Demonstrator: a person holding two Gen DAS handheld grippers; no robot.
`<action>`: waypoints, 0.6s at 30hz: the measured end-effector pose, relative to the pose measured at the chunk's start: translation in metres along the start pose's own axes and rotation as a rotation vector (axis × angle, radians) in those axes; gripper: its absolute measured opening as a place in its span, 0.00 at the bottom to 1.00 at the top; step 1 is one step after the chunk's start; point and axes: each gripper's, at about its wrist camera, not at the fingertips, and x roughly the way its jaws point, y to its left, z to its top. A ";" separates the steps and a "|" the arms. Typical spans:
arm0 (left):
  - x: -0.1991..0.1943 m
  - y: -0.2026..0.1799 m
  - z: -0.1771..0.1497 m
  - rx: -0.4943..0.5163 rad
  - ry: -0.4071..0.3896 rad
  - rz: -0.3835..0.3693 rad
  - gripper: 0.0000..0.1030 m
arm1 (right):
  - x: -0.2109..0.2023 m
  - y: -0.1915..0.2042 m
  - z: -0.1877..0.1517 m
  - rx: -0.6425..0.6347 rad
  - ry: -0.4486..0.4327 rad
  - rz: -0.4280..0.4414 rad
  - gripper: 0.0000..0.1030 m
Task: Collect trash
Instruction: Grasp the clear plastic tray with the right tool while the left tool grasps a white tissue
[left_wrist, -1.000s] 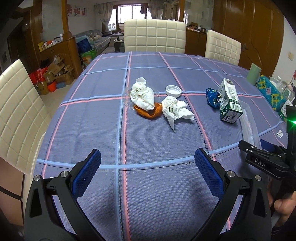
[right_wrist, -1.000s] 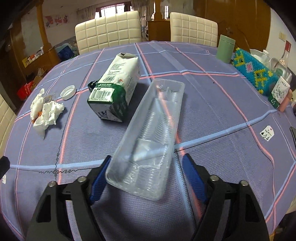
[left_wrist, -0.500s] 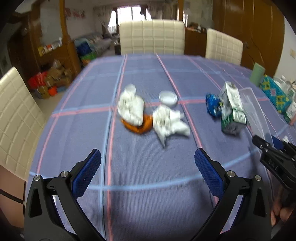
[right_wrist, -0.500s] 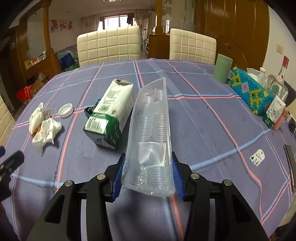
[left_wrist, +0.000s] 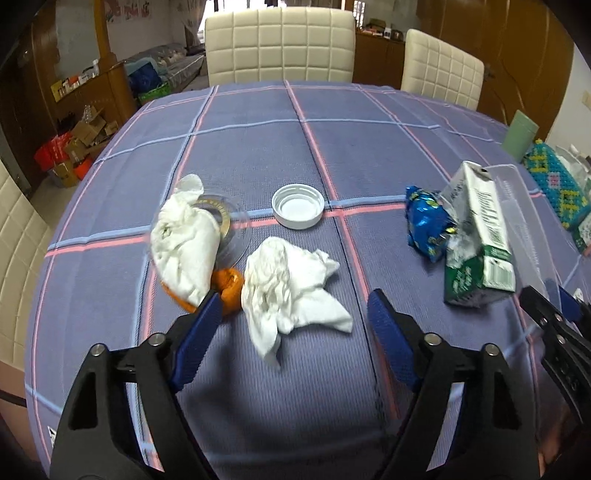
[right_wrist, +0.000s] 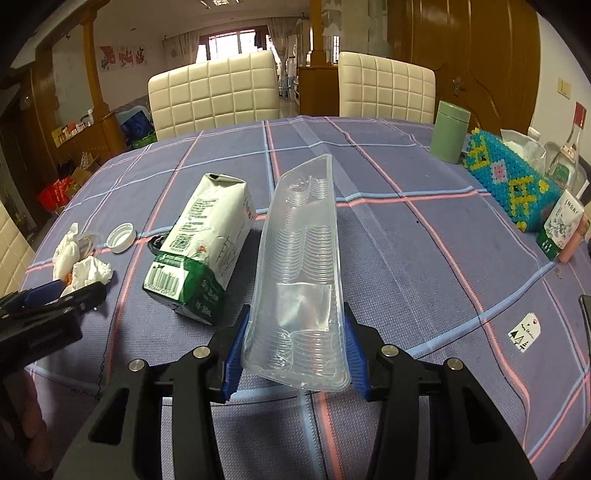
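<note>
On the blue checked tablecloth (left_wrist: 258, 147) a crumpled white tissue (left_wrist: 291, 291) lies between the tips of my left gripper (left_wrist: 293, 306). Its jaws are closing, but the pads stand apart from the tissue. A second tissue (left_wrist: 181, 243) rests on a clear lid and orange peel (left_wrist: 229, 288). A white cap (left_wrist: 297, 205), a blue wrapper (left_wrist: 424, 225) and a green-white carton (left_wrist: 480, 240) lie further on. My right gripper (right_wrist: 295, 321) is shut on a clear plastic tray (right_wrist: 299, 236), held off the table with its far end tipped up.
A green canister (right_wrist: 448, 136), a beaded tissue box (right_wrist: 509, 181), a small printed box (right_wrist: 561, 225) and a bottle stand along the right side. Cream chairs (left_wrist: 279, 48) line the far edge. My left gripper (right_wrist: 55, 295) shows at the right wrist view's left edge.
My left gripper moved forward to the crumpled tissue and its jaws narrowed. My right gripper shut on the plastic tray and raised it off the cloth.
</note>
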 end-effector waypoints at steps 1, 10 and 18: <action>0.001 -0.001 0.001 0.006 -0.006 0.006 0.74 | 0.002 -0.001 0.000 0.003 0.005 0.004 0.44; -0.001 -0.010 -0.004 0.077 -0.009 -0.008 0.20 | 0.002 0.000 -0.002 0.002 0.008 0.024 0.44; -0.041 0.003 -0.025 0.054 -0.052 -0.061 0.20 | -0.025 0.008 -0.007 -0.017 -0.046 0.012 0.44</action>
